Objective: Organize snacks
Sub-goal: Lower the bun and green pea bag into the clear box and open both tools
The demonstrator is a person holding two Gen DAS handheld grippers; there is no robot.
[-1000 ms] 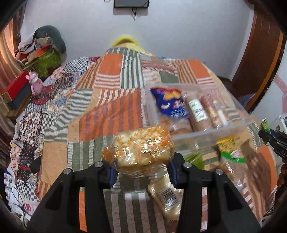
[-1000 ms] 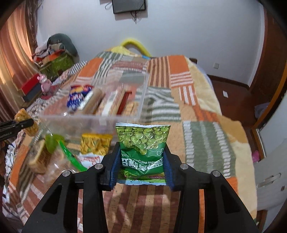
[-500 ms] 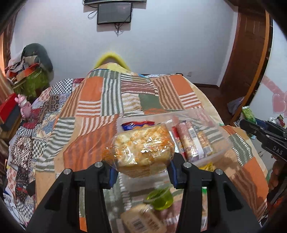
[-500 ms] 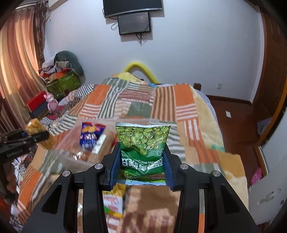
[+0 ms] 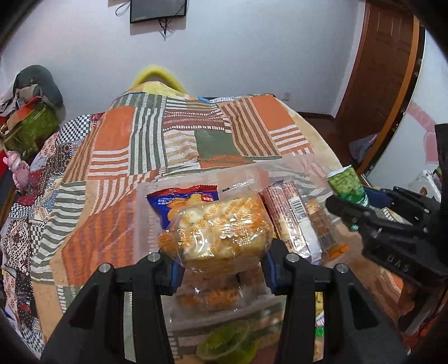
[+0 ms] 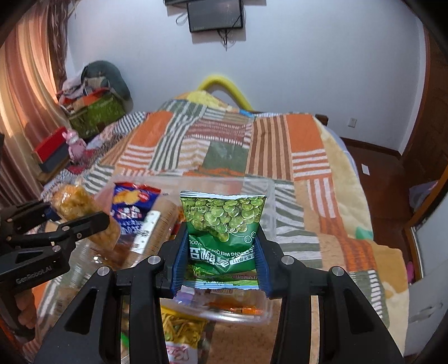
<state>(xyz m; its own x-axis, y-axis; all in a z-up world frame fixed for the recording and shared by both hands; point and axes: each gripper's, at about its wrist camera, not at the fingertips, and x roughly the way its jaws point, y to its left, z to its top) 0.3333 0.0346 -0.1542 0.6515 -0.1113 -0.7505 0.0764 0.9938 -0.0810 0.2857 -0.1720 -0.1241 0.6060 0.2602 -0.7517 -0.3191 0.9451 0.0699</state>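
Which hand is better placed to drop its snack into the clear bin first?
Probably the left. Its tongs hold the orange-wrapped cake pack over the clear bin, above an open spot. The right tongs hold the green pea bag nearer the bin's edge.

Around you: bed under a patchwork quilt [image 6: 229, 145] of orange, green and brown striped blocks. Yellow curved headboard [image 6: 224, 84] shows at its far end, against the white wall. 1 dark screen [image 6: 214, 14] mounted high on that wall, cables dangling below. To your left: striped curtain [image 6: 25, 92], a heap of clothes on a green box [image 6: 96, 113], a pink toy [image 6: 73, 142]. To your right: brown wooden door [image 5: 375, 72].
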